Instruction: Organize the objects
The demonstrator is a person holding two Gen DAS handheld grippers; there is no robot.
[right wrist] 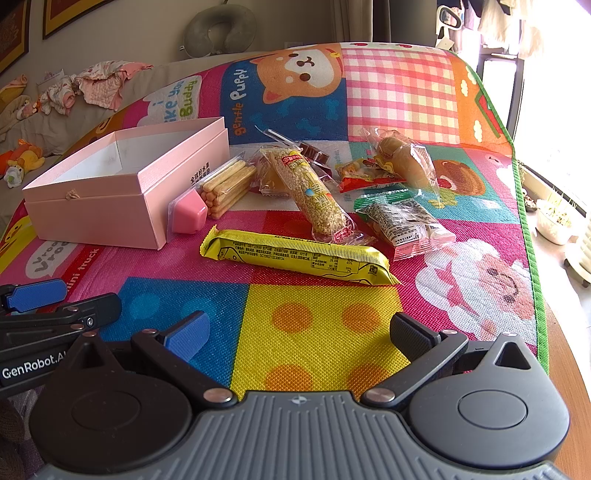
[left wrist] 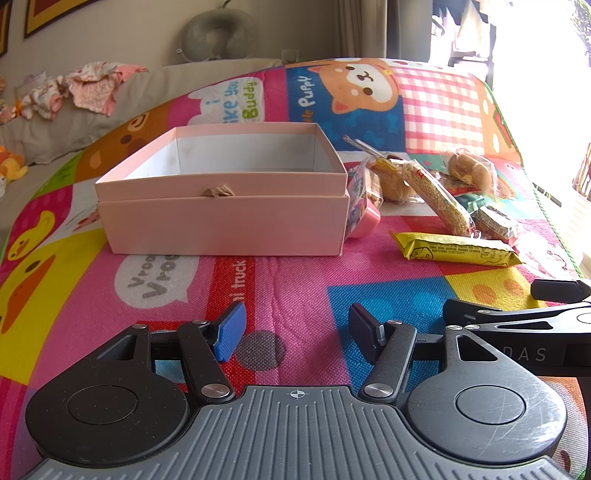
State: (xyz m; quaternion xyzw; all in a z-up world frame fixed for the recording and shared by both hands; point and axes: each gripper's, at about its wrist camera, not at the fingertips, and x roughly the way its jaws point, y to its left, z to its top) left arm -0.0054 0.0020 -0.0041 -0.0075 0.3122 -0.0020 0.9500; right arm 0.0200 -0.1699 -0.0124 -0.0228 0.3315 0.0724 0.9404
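An open pink box (left wrist: 221,218) (right wrist: 92,210) sits on the colourful mat, empty inside. To its right lie wrapped snacks: a yellow bar (left wrist: 456,251) (right wrist: 299,256), a puffed-rice bar (left wrist: 436,195) (right wrist: 310,192), a pack of biscuit sticks with a pink cup (right wrist: 210,195), a bread roll (right wrist: 406,160) and a black-and-white packet (right wrist: 402,221). My left gripper (left wrist: 297,330) hangs open over the mat in front of the box. My right gripper (right wrist: 299,336) is open too, nothing between its fingers, short of the yellow bar.
The mat (right wrist: 325,325) covers a table whose wooden edge (right wrist: 569,369) shows at right. A grey sofa (left wrist: 55,129) with crumpled clothes and plush toys stands behind. A neck pillow (left wrist: 218,35) rests at the back wall. Bright window on the right.
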